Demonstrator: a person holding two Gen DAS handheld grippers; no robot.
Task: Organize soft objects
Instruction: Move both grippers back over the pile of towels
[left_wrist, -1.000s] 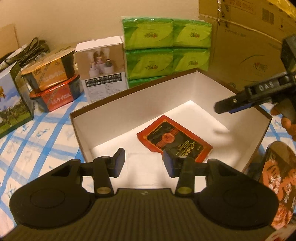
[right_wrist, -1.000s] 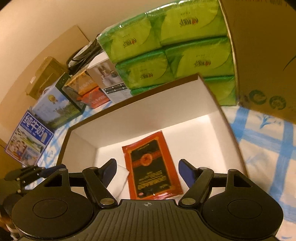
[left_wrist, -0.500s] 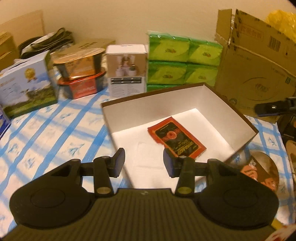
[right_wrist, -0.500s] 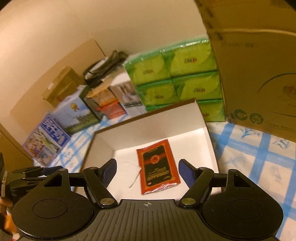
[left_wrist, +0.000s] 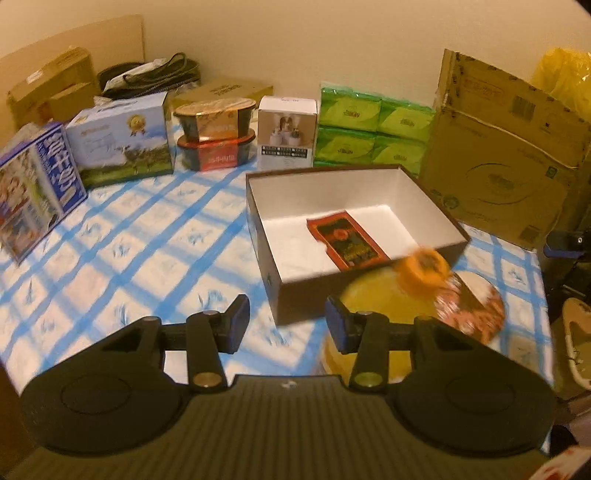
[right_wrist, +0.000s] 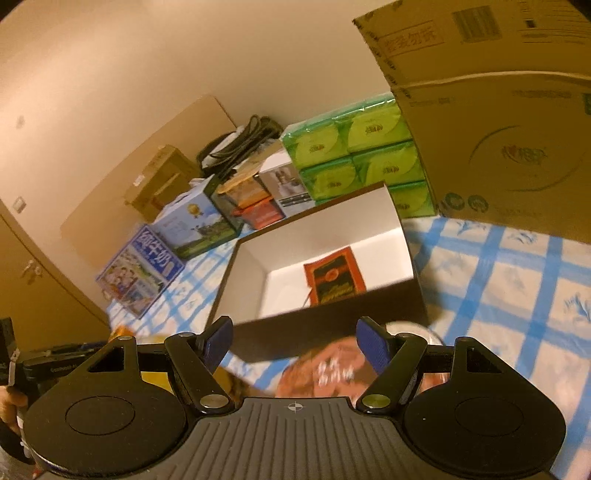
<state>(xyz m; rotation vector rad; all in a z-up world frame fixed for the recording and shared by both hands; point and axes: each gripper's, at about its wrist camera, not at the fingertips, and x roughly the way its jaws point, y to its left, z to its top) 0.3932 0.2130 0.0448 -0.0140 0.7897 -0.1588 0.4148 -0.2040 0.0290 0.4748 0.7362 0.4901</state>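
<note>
Tongs (left_wrist: 287, 319) angled down, parted, empty

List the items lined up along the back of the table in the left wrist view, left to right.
Blue milk carton → cow-picture box → stacked noodle bowls → white box → green tissue packs → large cardboard box.

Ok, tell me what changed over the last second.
Both grippers pulled back and up from over the open box, so it now looks smaller and farther off. Left gripper and right gripper stayed open and empty. The red packet stayed flat inside.
</note>
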